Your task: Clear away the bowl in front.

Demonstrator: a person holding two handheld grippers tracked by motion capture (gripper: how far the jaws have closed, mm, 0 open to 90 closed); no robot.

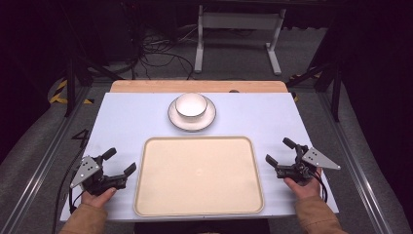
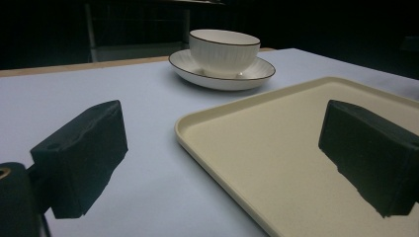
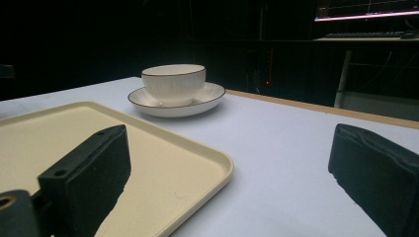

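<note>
A white ribbed bowl (image 1: 191, 105) with a dark rim sits on a white plate (image 1: 192, 120) at the back middle of the table. In front of it lies an empty cream tray (image 1: 198, 176). My left gripper (image 1: 120, 162) rests open at the tray's left edge, nothing between its jaws. My right gripper (image 1: 280, 151) stands open just off the tray's right edge. In the left gripper view the bowl (image 2: 225, 49), plate (image 2: 222, 74) and tray (image 2: 306, 148) lie ahead. The right gripper view shows the bowl (image 3: 173, 84), plate (image 3: 177, 102) and tray (image 3: 99, 148).
The table (image 1: 126, 122) has a pale blue top with a wooden strip (image 1: 195, 86) along its far edge. Beyond it are a white metal stand (image 1: 238, 29) and cables (image 1: 156, 48) on the floor.
</note>
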